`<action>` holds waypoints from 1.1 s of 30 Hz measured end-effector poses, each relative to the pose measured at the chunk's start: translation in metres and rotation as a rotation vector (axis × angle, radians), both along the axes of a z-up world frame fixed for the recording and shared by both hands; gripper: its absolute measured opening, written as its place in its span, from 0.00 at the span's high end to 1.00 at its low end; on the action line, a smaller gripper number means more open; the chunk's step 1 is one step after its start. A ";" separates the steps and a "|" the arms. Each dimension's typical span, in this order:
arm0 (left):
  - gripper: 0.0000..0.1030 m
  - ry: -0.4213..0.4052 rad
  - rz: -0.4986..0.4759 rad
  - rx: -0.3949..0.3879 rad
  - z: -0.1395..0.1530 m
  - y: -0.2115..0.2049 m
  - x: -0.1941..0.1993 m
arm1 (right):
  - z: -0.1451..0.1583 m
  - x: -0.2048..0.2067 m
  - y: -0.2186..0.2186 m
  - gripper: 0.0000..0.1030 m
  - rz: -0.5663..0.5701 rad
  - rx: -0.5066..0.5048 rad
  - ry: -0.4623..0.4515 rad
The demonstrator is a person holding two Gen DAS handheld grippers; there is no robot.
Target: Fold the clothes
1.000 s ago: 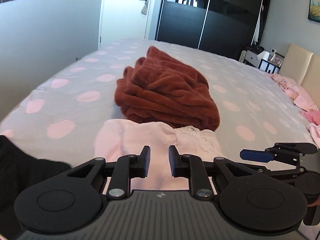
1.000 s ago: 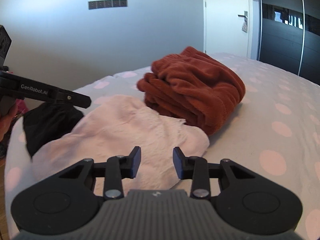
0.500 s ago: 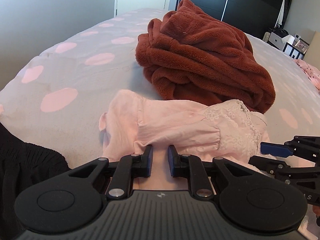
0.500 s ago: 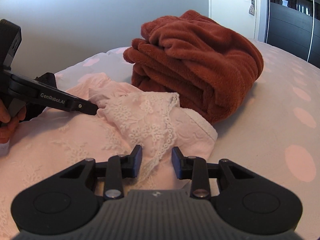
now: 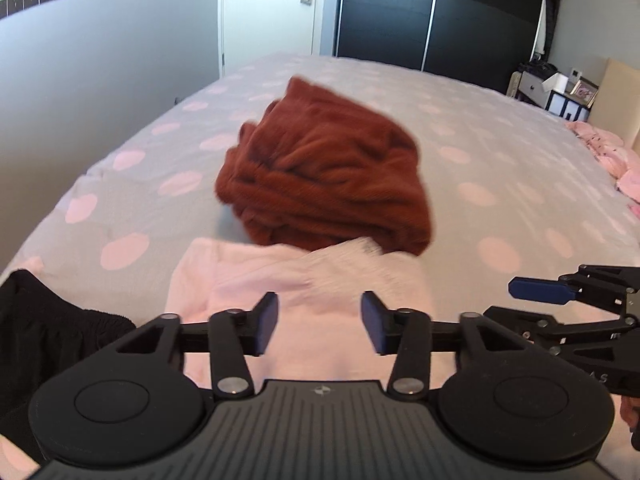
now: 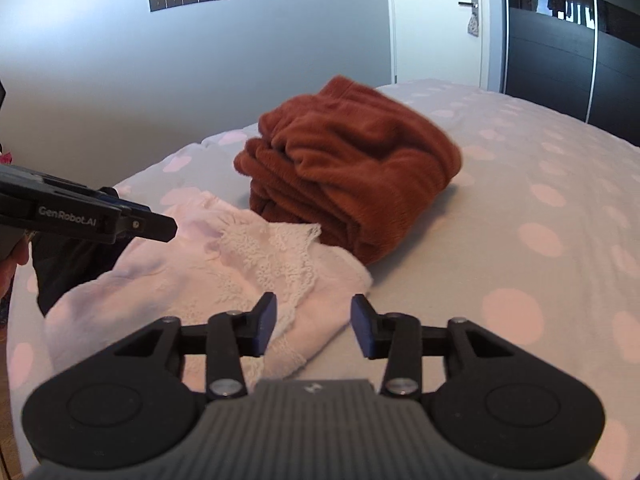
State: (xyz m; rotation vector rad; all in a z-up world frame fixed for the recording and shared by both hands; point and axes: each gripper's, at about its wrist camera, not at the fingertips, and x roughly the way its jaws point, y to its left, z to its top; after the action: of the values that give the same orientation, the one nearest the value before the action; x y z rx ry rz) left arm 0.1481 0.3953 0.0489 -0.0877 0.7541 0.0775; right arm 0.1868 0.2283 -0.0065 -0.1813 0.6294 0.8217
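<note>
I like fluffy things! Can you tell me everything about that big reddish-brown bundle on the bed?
The bundle is a rust-brown garment or blanket of thick, plush, fleecy cloth, which one I cannot tell. It is loosely folded into a rounded heap with stacked layers showing along its near edge. It rests on the grey bed cover with pale pink dots. The pink lacy top lies in front, its edge against the bundle's base. No gripper touches it.
</note>
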 end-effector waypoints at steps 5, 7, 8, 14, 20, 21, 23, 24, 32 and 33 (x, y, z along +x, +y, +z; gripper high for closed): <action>0.39 -0.064 -0.064 0.045 0.044 -0.068 -0.025 | 0.041 -0.030 -0.065 0.33 -0.046 0.018 -0.043; 0.35 -0.100 -0.094 0.105 0.056 -0.105 -0.039 | 0.054 -0.043 -0.095 0.29 -0.072 0.021 -0.065; 0.30 -0.124 -0.112 0.139 0.061 -0.124 -0.046 | 0.060 -0.051 -0.112 0.26 -0.084 0.023 -0.079; 0.26 -0.251 -0.181 0.187 0.080 -0.228 -0.087 | 0.084 -0.102 -0.215 0.11 -0.199 0.006 -0.137; 0.22 -0.297 -0.163 0.103 0.075 -0.300 -0.119 | 0.088 -0.154 -0.308 0.01 -0.350 -0.034 -0.176; 0.22 -0.299 -0.160 0.085 0.072 -0.310 -0.124 | 0.087 -0.161 -0.319 0.01 -0.366 -0.045 -0.175; 0.22 -0.287 -0.159 0.050 0.065 -0.330 -0.133 | 0.084 -0.176 -0.342 0.01 -0.399 -0.065 -0.173; 0.22 -0.285 -0.158 0.035 0.061 -0.339 -0.137 | 0.081 -0.183 -0.353 0.01 -0.415 -0.075 -0.179; 0.22 -0.262 -0.159 0.043 0.018 -0.393 -0.175 | 0.054 -0.227 -0.411 0.01 -0.568 -0.064 -0.189; 0.22 -0.258 -0.158 0.054 0.013 -0.397 -0.180 | 0.049 -0.230 -0.415 0.01 -0.582 -0.053 -0.179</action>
State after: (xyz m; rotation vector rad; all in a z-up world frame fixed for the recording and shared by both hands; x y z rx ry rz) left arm -0.0314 -0.0017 0.0616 0.0136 0.4986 -0.0630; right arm -0.0430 -0.1865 0.0427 -0.1089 0.4967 0.2241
